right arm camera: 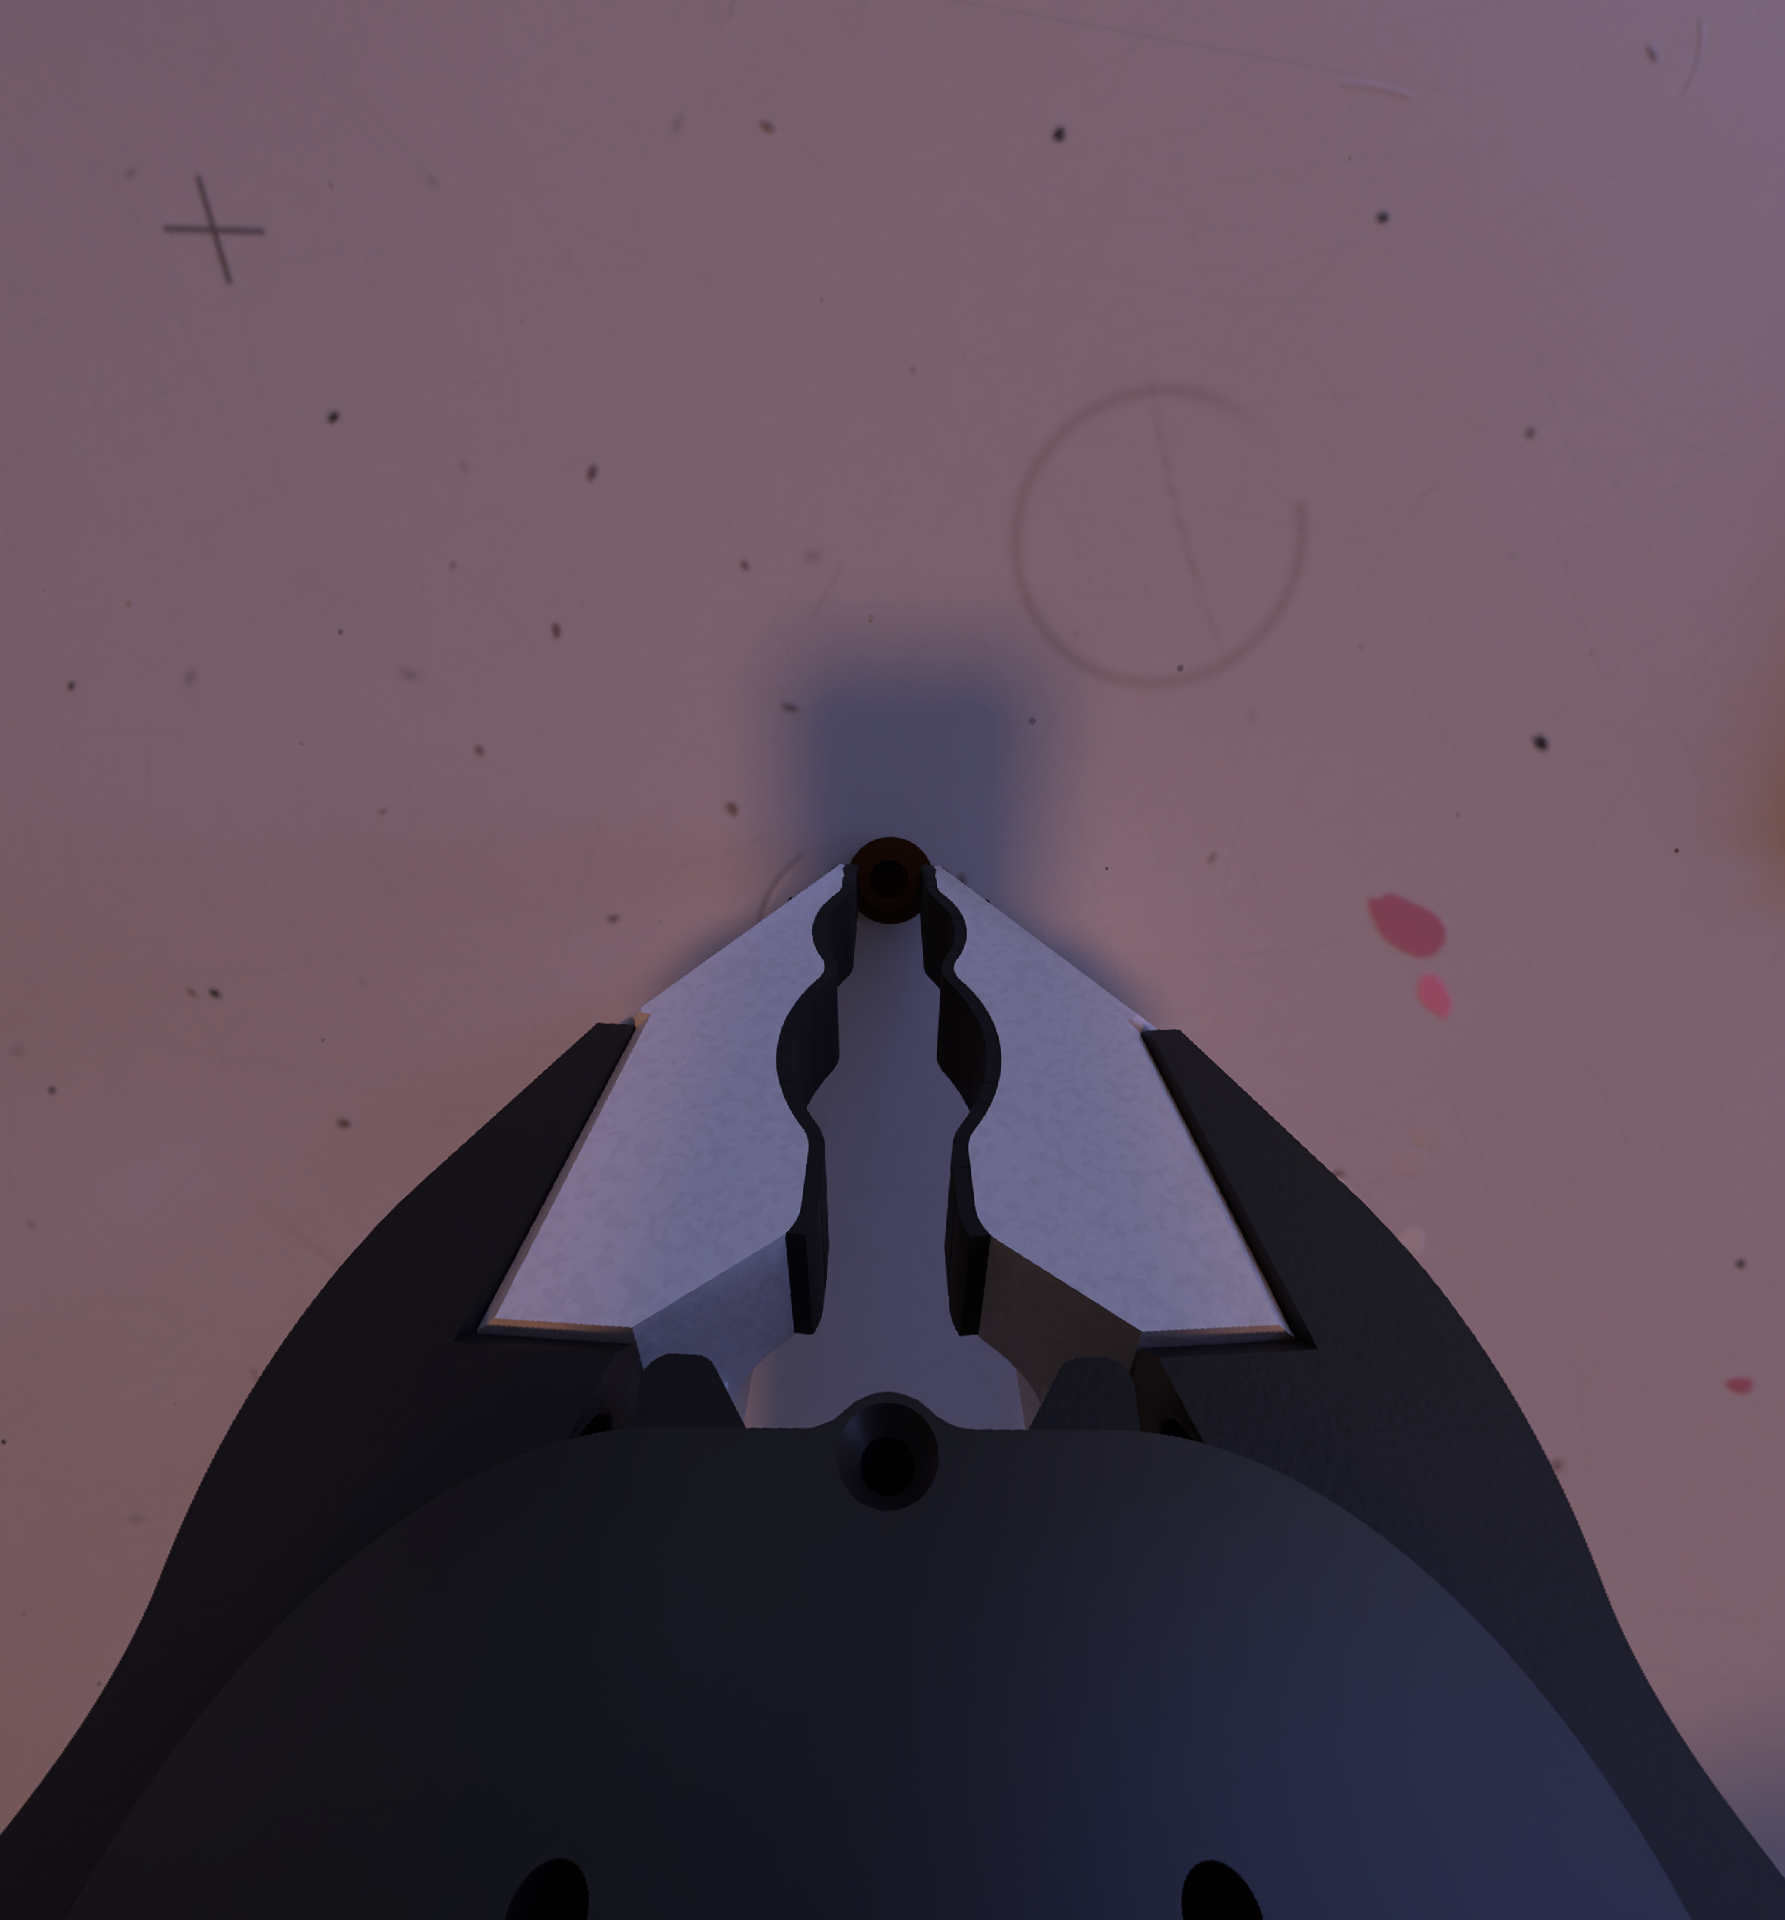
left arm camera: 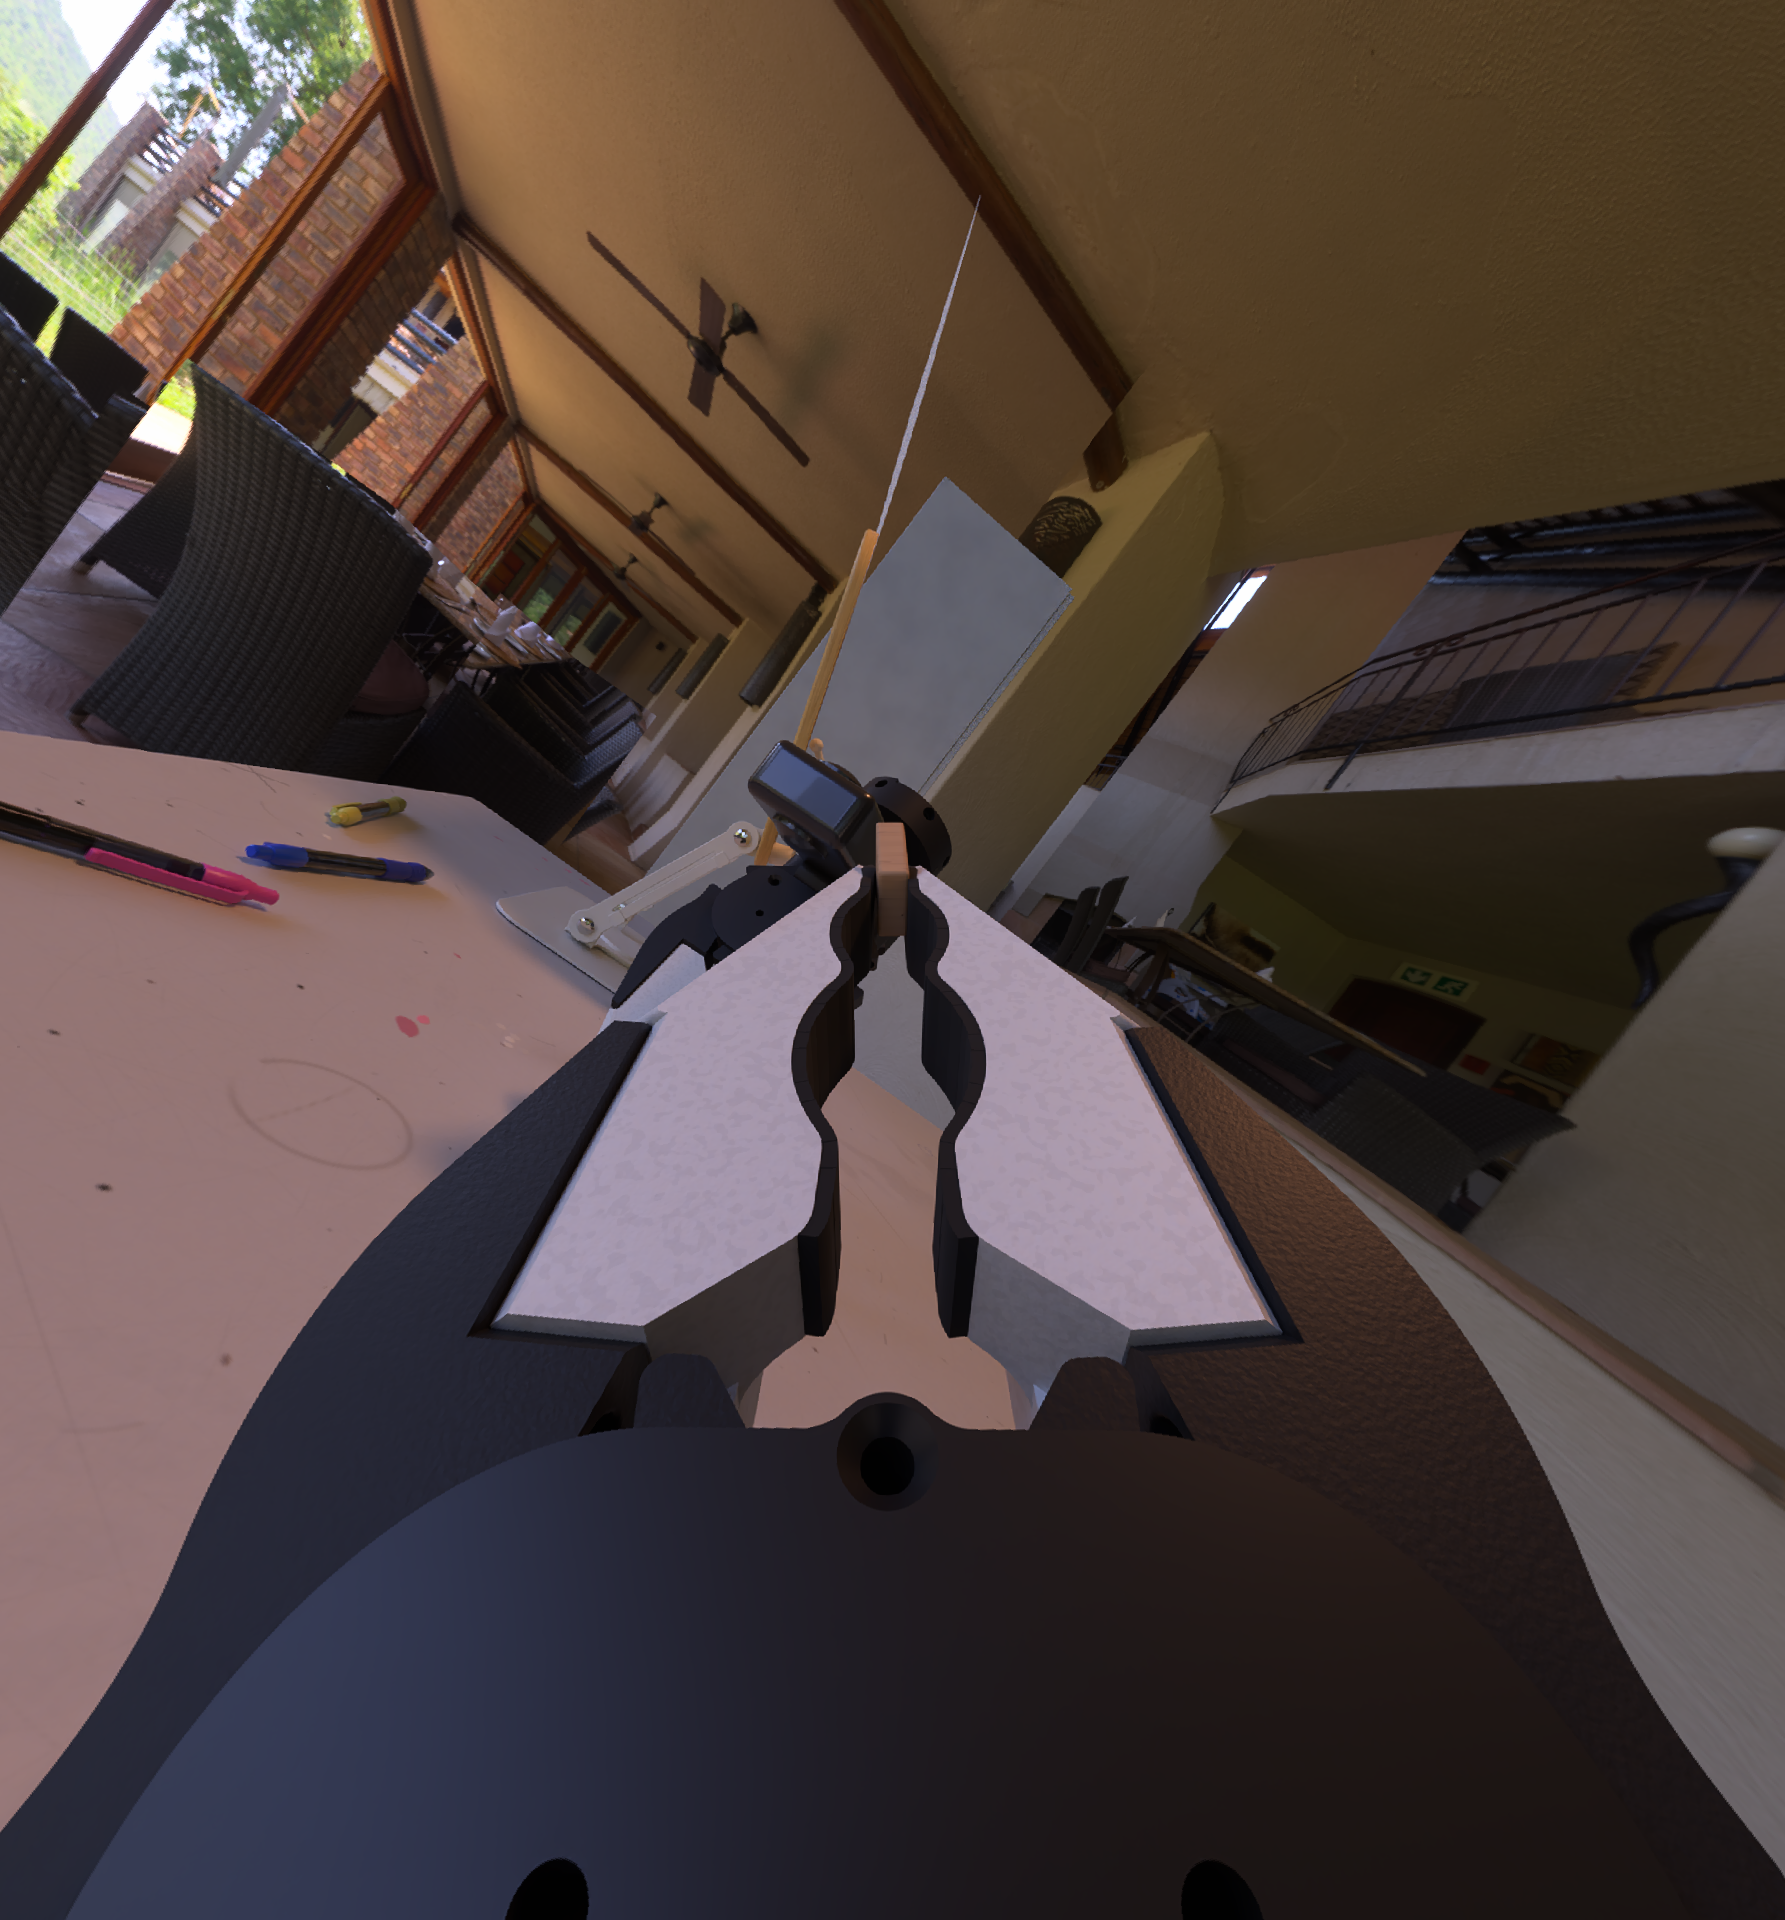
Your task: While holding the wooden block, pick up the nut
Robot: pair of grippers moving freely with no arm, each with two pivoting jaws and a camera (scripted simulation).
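In the left wrist view my left gripper point(left arm camera: 890, 883) is shut on a thin pale wooden block point(left arm camera: 892, 875), which stands edge-on between the fingertips, above the table point(left arm camera: 192, 1091). Just beyond the block the other gripper point(left arm camera: 815, 821) shows as a dark body. In the right wrist view my right gripper point(right arm camera: 889, 881) points straight down at the table point(right arm camera: 452, 623) and is shut on a small dark brown nut point(right arm camera: 889, 880) with a round hole, held at the fingertips. A dark shadow lies on the table beyond the nut.
Pink pens point(left arm camera: 109, 847), a blue pen point(left arm camera: 337, 860) and a small yellow item point(left arm camera: 366, 810) lie at the far left of the table. A white hinged bracket point(left arm camera: 649, 883) and a tall grey panel point(left arm camera: 961, 623) stand at the far edge. The table edge runs along the right.
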